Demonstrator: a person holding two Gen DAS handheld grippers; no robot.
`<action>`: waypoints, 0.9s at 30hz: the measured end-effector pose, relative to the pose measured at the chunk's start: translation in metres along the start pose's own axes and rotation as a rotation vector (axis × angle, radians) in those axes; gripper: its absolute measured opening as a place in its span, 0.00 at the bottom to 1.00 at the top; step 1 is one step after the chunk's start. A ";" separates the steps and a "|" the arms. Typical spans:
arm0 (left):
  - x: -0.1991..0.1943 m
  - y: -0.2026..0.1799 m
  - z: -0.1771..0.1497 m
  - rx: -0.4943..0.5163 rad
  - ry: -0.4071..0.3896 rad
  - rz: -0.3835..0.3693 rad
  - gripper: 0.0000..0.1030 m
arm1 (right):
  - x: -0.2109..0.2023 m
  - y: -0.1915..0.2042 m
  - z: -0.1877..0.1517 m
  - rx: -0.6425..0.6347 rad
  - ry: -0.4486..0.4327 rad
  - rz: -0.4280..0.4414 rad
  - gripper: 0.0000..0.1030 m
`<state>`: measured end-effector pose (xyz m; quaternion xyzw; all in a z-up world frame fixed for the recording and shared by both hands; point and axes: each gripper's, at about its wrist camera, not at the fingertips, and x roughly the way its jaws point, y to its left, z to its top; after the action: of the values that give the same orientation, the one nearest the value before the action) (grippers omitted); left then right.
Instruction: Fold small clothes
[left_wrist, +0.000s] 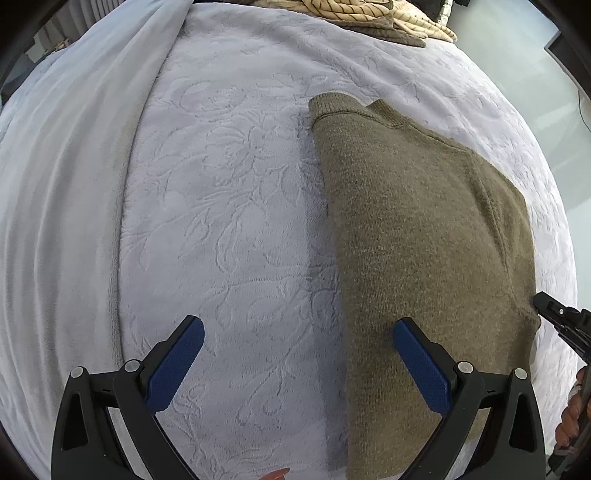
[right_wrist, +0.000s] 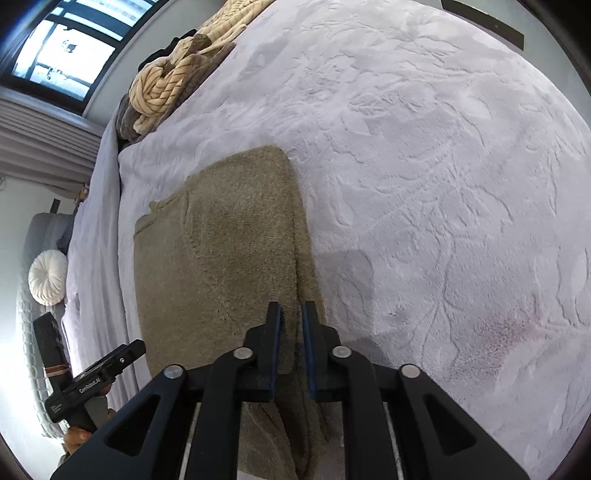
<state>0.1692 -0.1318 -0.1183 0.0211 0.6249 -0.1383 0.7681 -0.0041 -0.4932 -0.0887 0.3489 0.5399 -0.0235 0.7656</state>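
Left wrist: left gripper (left_wrist: 297, 360) was released, empty; olive sweater (left_wrist: 424, 258) lay at 3 o'clock on the blanket (left_wrist: 221, 206). Right wrist: right gripper (right_wrist: 291, 325) was nearly clenched around the sweater's edge fold at 6 o'clock; pinch all layers before folding.

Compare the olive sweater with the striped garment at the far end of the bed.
The olive sweater is plain; the striped garment is cream with dark lines. The sweater lies flat and partly folded mid-bed; the striped garment is bunched and twisted at the bed's far edge. Both rest on the pale embossed blanket.
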 end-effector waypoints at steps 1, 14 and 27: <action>0.003 0.000 0.003 0.000 0.001 0.001 1.00 | 0.001 0.000 0.000 0.004 0.001 -0.004 0.25; 0.020 0.011 0.013 -0.029 0.040 -0.052 1.00 | 0.003 -0.014 -0.001 0.057 0.012 0.035 0.57; 0.035 0.026 0.037 -0.078 0.073 -0.270 1.00 | 0.020 -0.017 0.015 0.044 0.071 0.141 0.66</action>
<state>0.2169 -0.1206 -0.1477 -0.0878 0.6544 -0.2151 0.7196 0.0099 -0.5076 -0.1115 0.4033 0.5402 0.0309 0.7380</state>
